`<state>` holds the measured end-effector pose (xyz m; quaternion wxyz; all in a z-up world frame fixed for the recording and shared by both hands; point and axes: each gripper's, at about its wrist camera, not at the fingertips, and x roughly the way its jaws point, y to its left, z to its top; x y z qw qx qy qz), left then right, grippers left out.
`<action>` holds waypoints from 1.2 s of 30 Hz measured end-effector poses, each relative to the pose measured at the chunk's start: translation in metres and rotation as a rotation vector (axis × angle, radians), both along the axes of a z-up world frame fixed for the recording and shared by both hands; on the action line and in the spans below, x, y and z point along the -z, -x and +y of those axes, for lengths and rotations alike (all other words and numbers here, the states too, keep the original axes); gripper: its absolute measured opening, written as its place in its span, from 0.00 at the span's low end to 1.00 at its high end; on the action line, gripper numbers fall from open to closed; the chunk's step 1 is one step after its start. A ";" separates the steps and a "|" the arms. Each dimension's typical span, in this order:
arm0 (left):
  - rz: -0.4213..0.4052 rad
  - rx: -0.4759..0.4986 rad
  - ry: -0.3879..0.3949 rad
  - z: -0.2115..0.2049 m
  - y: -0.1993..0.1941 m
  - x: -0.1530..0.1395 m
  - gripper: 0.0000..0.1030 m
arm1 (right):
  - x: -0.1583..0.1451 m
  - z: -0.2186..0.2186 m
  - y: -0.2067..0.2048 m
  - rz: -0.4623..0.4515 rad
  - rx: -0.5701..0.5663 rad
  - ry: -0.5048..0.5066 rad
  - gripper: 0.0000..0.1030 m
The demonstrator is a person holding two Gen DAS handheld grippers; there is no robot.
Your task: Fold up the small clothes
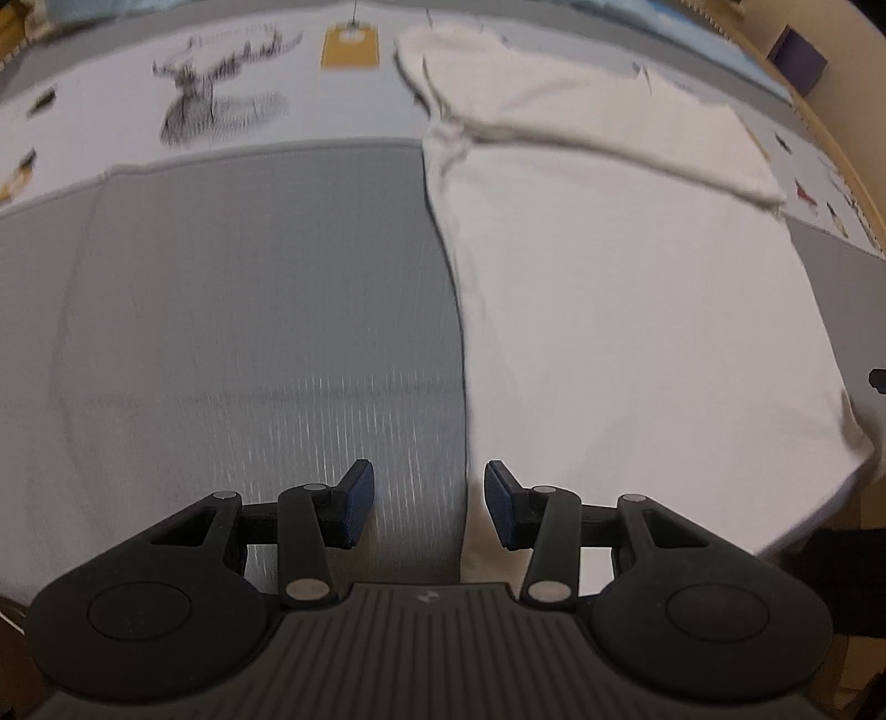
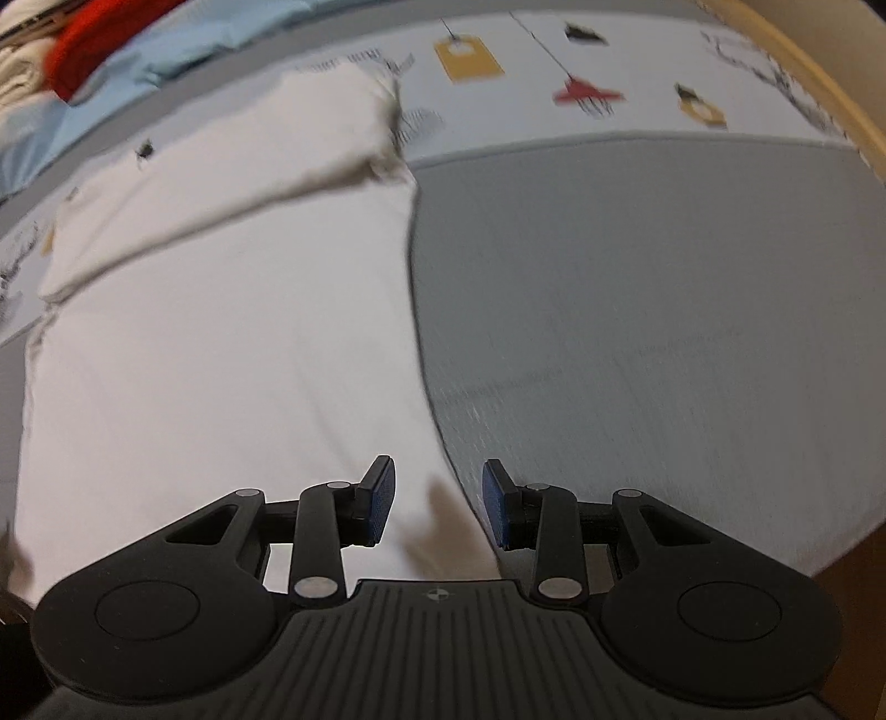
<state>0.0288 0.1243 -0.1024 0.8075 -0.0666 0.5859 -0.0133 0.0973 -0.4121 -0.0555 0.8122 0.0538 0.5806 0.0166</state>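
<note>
Shirts: one, white (image 1: 637,288), flat on the cloth, a sleeve folded across its top.
Shirt spot: right half of the left view, left half of the right view (image 2: 221,343); straight side edges meeting grey on both sides.
Cloth: one, grey (image 1: 249,304), with a pale printed band at the far end.
Prints: two yellow tags (image 2: 468,58) and (image 2: 700,108), one red shape (image 2: 587,94), one stag sketch (image 1: 205,94), a few small dark marks.
Far pile: one red item (image 2: 94,44), pale blue fabric (image 2: 183,50) beside it, at the top left of the right view.
Grippers: two, both aimed steeply down at the cloth.
Left gripper (image 1: 429,507): jaws apart, nothing between the blue pads; poised over the shirt's left edge, one pad over grey, the other over white.
Right gripper (image 2: 437,501): jaws apart, released, nothing pinched; poised over the shirt's right edge, above the surface.
Blur: streaks across cloth and shirt in both views.
</note>
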 end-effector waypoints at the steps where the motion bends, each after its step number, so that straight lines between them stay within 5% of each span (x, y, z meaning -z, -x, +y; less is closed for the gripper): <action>1: 0.014 0.002 0.003 0.001 0.001 0.003 0.48 | 0.003 -0.001 0.002 0.011 -0.009 -0.001 0.36; 12: 0.118 0.103 0.033 -0.019 0.010 0.027 0.46 | 0.048 0.019 0.022 0.169 -0.186 0.122 0.36; 14: 0.141 0.150 0.004 -0.029 0.015 0.035 0.32 | 0.051 0.024 0.026 0.181 -0.215 0.134 0.35; 16: 0.118 0.225 -0.008 -0.040 0.021 0.033 0.06 | 0.049 0.030 0.030 0.173 -0.249 0.132 0.18; 19: 0.098 0.237 0.039 -0.040 0.025 0.024 0.05 | 0.042 0.036 0.036 0.154 -0.274 0.097 0.09; 29: -0.197 0.299 0.080 -0.006 0.082 -0.112 0.05 | -0.083 0.007 0.083 -0.177 -0.222 -0.185 0.07; 36: -0.316 0.319 0.100 0.035 0.142 -0.176 0.05 | -0.141 -0.041 0.130 -0.289 -0.192 -0.348 0.05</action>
